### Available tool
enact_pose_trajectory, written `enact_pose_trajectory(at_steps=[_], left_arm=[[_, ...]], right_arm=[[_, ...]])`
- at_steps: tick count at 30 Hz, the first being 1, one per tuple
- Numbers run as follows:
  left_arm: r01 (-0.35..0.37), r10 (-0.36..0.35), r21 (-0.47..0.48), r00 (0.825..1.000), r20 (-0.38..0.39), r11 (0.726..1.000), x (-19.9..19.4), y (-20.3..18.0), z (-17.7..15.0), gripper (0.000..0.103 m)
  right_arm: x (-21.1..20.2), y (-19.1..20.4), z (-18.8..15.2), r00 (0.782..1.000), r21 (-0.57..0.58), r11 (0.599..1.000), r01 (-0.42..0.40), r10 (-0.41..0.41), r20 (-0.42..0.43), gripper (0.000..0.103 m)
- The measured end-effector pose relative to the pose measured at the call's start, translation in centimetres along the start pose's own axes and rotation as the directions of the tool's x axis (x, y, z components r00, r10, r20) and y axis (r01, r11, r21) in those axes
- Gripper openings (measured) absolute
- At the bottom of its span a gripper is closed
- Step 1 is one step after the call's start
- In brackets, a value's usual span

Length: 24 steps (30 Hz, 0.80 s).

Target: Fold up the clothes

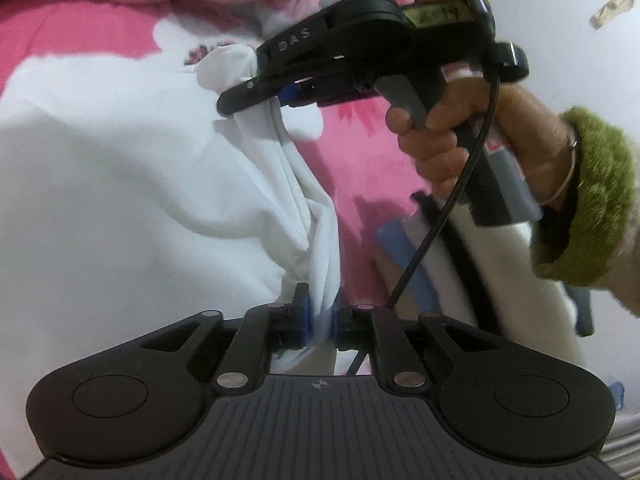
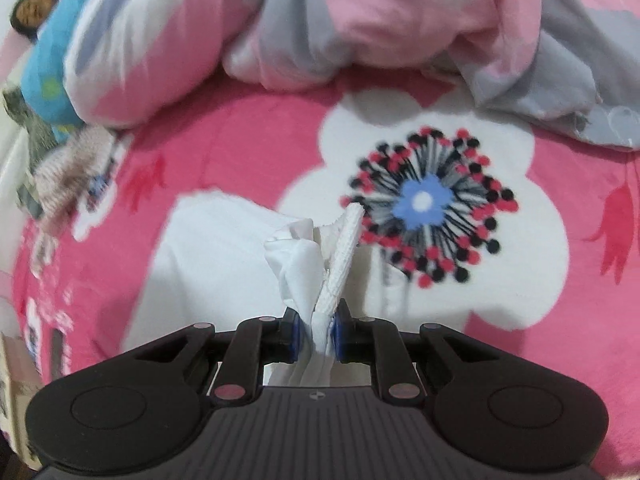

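The left claw (image 1: 320, 322) is clenched on a bunched edge of the white garment (image 1: 120, 184), the cloth pinched between its blue pads. From there a taut gathered fold runs up and ahead to the right claw (image 1: 266, 94), which grips another bunch of the same garment; a hand (image 1: 452, 136) in a green fuzzy cuff (image 1: 592, 200) squeezes its trigger. In the right wrist view, the right claw (image 2: 314, 330) is closed on crumpled white fabric with a ribbed strip standing up just ahead. The rest of the garment spreads to the left, lying on the pink flowered bed cover (image 2: 240, 148). Beyond it sits a heaped pink-and-grey quilt (image 2: 360, 20).
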<state>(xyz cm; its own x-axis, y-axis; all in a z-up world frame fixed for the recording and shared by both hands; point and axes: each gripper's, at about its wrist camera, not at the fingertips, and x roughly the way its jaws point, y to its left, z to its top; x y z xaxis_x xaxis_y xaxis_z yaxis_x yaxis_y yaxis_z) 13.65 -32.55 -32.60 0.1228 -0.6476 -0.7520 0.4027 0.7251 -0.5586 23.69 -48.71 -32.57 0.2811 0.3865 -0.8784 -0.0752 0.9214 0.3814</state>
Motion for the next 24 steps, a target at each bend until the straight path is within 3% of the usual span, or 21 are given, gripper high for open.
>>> enact_pose_trajectory(at_steps=[1,3,4,7,10,11,15,18,21,23,24], left_arm=[[-0.014,0.014,-0.006,1.000,-0.011,1.000,0.4,-0.1,-0.1,0.018],[0.015,-0.015,-0.022,1.000,0.006,1.000,-0.3,-0.5,0.0,0.029],[0.036,-0.035,-0.032,0.999,0.034,0.999,-1.2,-0.5,-0.1,0.037],[0.080,-0.074,-0.071,0.993,0.089,0.994,-4.4,0.0,-0.5,0.049],[0.097,-0.084,-0.113,0.990,0.116,0.989,-7.5,1.0,-1.0,0.052],[0.078,-0.063,-0.130,0.991,0.117,0.988,-8.4,1.6,-1.5,0.052],[-0.063,0.088,-0.224,0.991,0.104,0.972,-11.2,4.6,-3.8,0.052],[-0.196,0.228,-0.275,0.969,0.090,0.941,-12.4,7.7,-4.8,0.052],[-0.286,0.317,-0.276,0.946,0.072,0.918,-12.6,10.1,-5.1,0.052],[-0.298,0.323,-0.281,0.945,0.046,0.912,-12.3,11.1,-5.6,0.052],[-0.295,0.317,-0.291,0.948,0.033,0.910,-12.4,11.6,-5.8,0.052]], right_arm=[[0.7,-0.2,-0.2,0.998,-0.014,0.999,0.051,-0.052,-0.021,0.024],[1.0,-0.5,-0.5,0.992,-0.029,0.992,0.120,-0.121,-0.030,0.054],[0.7,-0.6,-0.7,0.990,-0.029,0.990,0.138,-0.139,-0.019,0.054],[-1.8,-0.7,-1.3,0.984,-0.030,0.984,0.177,-0.176,0.036,0.054],[-5.6,-0.5,-2.8,0.967,-0.004,0.971,0.241,-0.239,0.083,0.055],[-6.9,-0.4,-3.4,0.961,0.006,0.966,0.258,-0.257,0.101,0.054],[-8.4,3.4,-7.6,0.977,-0.125,0.973,0.192,-0.177,0.120,0.053],[-9.6,6.3,-10.7,0.985,-0.223,0.965,0.141,-0.115,0.126,0.049],[-7.7,9.9,-13.7,0.996,-0.433,0.900,0.043,-0.005,0.087,0.041],[-5.5,9.6,-15.6,0.996,-0.473,0.877,0.090,-0.093,0.017,0.039],[-4.4,9.4,-16.6,0.990,-0.492,0.863,0.113,-0.139,-0.016,0.031]])
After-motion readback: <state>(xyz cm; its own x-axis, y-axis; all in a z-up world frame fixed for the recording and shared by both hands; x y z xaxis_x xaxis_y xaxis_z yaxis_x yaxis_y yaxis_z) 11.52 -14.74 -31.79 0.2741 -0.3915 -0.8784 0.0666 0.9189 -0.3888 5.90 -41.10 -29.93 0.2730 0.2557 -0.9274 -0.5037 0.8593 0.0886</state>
